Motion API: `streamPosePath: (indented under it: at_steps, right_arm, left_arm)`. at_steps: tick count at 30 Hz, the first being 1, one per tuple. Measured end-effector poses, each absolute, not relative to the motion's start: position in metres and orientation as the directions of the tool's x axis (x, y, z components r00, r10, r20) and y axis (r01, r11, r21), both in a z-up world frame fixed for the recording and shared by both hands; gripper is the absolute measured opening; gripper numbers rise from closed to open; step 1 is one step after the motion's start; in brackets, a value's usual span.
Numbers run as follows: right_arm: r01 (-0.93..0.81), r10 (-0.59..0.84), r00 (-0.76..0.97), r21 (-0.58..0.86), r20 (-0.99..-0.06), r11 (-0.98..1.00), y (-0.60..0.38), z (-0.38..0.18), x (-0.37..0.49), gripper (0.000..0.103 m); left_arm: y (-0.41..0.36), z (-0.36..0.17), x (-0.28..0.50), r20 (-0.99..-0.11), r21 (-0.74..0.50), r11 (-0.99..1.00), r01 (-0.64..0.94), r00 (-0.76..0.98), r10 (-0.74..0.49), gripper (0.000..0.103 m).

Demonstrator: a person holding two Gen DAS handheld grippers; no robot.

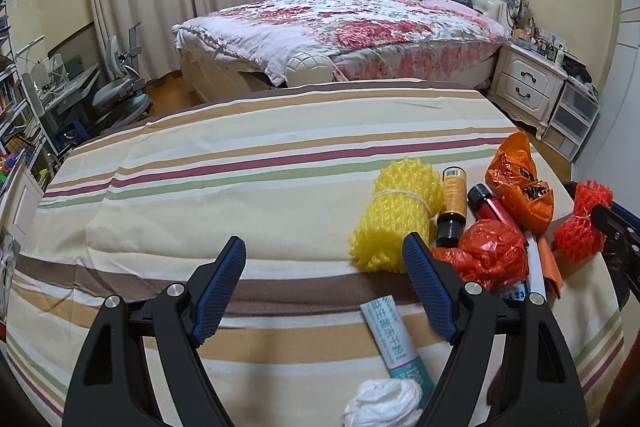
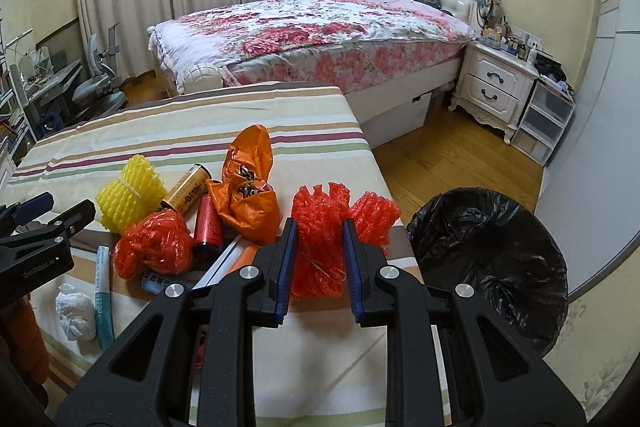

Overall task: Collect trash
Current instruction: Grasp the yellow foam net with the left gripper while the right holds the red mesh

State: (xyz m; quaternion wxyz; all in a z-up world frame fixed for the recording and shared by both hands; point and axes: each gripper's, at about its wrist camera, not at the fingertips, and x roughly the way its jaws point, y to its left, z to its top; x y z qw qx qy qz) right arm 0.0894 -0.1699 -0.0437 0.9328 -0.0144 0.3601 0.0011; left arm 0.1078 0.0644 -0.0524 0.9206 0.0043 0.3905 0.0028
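My right gripper (image 2: 319,227) is shut on a red foam net bundle (image 2: 320,251) near the striped table's right edge; the bundle also shows in the left wrist view (image 1: 582,223). A bin lined with a black bag (image 2: 492,267) stands on the floor to its right. My left gripper (image 1: 324,247) is open and empty above the table, left of the trash pile. The pile holds a yellow foam net (image 1: 394,217), a crumpled red bag (image 1: 490,253), an orange bag (image 1: 520,183), a brown bottle (image 1: 452,203), a red bottle (image 2: 208,223), a white-teal tube (image 1: 394,339) and a white tissue wad (image 1: 384,403).
The table wears a striped cloth (image 1: 240,163). A bed with a floral cover (image 1: 344,27) stands behind it, with a white nightstand (image 2: 492,87) and plastic drawers (image 2: 544,119) to its right. A desk and chair (image 1: 116,87) stand at the left. Wooden floor (image 2: 440,159) lies right of the table.
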Motion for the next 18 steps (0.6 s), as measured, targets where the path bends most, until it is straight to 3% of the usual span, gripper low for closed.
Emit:
streamPosePath:
  at_steps: [12,18]
  right_arm:
    - [-0.022,0.018,0.731,0.002,-0.682,1.0,-0.171,-0.048,0.101,0.022]
    - [-0.023,0.017,0.731,0.001,-0.682,1.0,-0.171,-0.048,0.101,0.022]
  left_arm:
    - [0.05,-0.065,0.135,-0.756,-0.029,0.997,0.074,0.651,-0.07,0.077]
    - [0.046,-0.066,0.132,-0.754,-0.072,0.986,0.15,0.639,-0.153,0.045]
